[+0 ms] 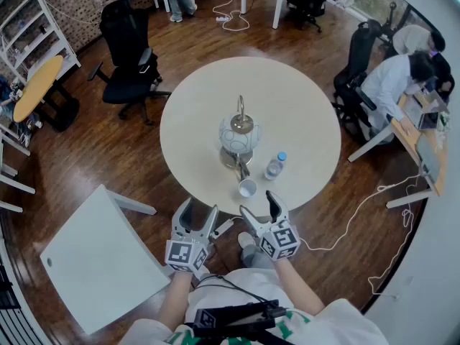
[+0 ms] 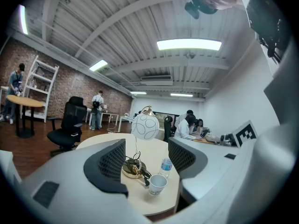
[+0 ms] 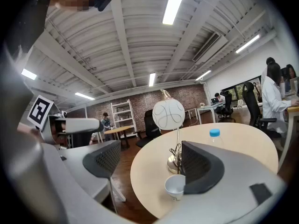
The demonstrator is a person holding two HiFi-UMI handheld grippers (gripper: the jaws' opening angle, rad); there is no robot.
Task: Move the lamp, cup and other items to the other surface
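Left hand-held gripper (image 1: 199,210) and right hand-held gripper (image 1: 259,205) hover spread, holding nothing, by the desk (image 1: 302,106), where lamp (image 1: 239,134), cup (image 1: 247,187) and bottle (image 1: 274,166) stand close together; the bottle's label is unreadable.

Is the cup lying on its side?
No, the cup stands upright, mouth up, on the table near the lamp.
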